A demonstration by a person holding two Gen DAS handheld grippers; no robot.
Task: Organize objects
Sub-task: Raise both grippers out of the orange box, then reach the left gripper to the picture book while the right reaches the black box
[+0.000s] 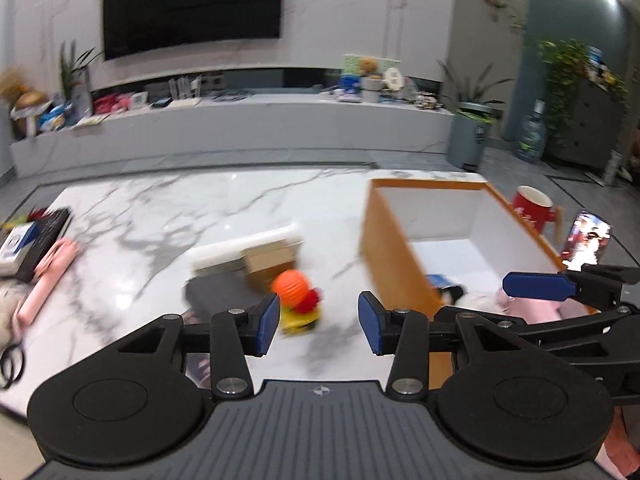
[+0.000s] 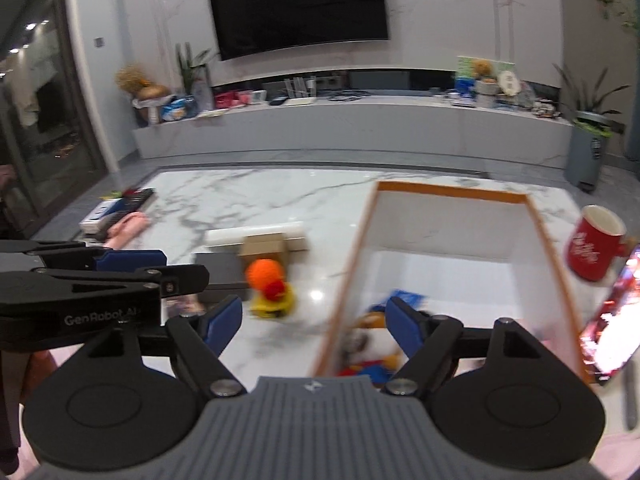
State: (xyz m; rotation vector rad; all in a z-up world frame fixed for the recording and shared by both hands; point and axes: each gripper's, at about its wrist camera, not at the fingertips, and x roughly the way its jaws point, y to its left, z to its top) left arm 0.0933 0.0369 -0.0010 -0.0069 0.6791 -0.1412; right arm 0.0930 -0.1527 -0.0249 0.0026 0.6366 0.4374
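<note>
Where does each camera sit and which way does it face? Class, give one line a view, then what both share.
Left wrist: on the left tool, facing across the marble table at the orange-headed toy; its own open blue fingers show, with the right tool entering at right.
Right wrist: on the right tool, straddling the box's left wall; the left tool shows at left.
Shared: toy, box, red mug, television.

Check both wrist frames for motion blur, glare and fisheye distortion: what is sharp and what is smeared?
Left wrist view: the left gripper is sharp, the orange-headed toy and storage box smeared; far table edge bowed. Right wrist view: the right gripper is crisp, box contents blurred; a glare spot on the marble table.
</note>
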